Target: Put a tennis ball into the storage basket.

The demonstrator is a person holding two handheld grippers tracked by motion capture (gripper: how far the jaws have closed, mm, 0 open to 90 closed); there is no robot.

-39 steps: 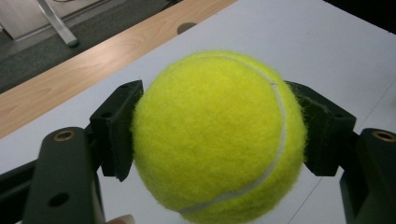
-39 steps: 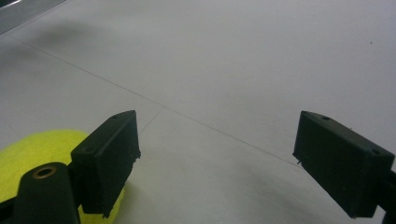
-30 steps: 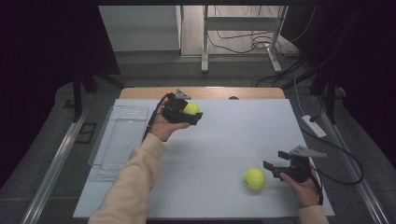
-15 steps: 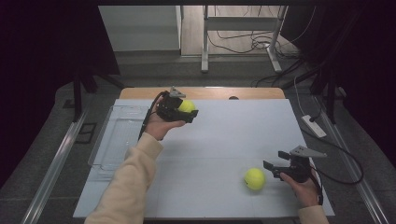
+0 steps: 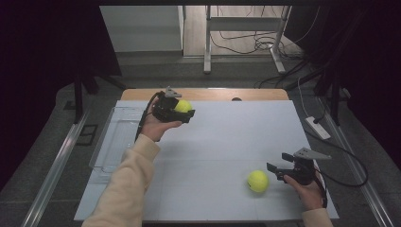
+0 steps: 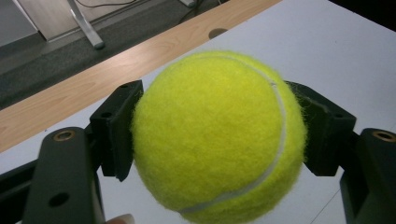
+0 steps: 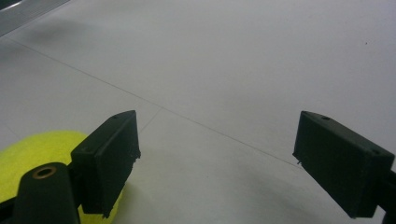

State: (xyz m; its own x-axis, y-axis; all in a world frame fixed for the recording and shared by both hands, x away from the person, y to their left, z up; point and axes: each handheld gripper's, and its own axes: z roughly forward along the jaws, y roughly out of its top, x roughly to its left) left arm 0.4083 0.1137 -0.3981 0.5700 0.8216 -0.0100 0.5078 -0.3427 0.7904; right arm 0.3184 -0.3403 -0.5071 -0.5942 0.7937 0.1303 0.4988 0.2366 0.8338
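Right, we have the left gripper [image 5: 185, 112] clamped on a tennis ball [image 5: 182, 106], lifted above the far-left part of the white table [image 5: 227, 137], close to the wooden strip [image 5: 255, 94] along the far edge. In the left gripper view both black pads [image 6: 116, 128] press into the felt on opposite sides of that ball, white seam curving down one side. A clear plastic tray [image 5: 112, 142] lies on the table's left edge, beside the raised forearm.

We see the right gripper [image 5: 275, 171] low over the near-right of the table, jaws spread wide with nothing between them. A second tennis ball [image 5: 258, 181] rests on the table just beside that gripper's tips, outside the gap. In the right gripper view it sits behind one jaw at the lower corner; contact there we cannot tell.
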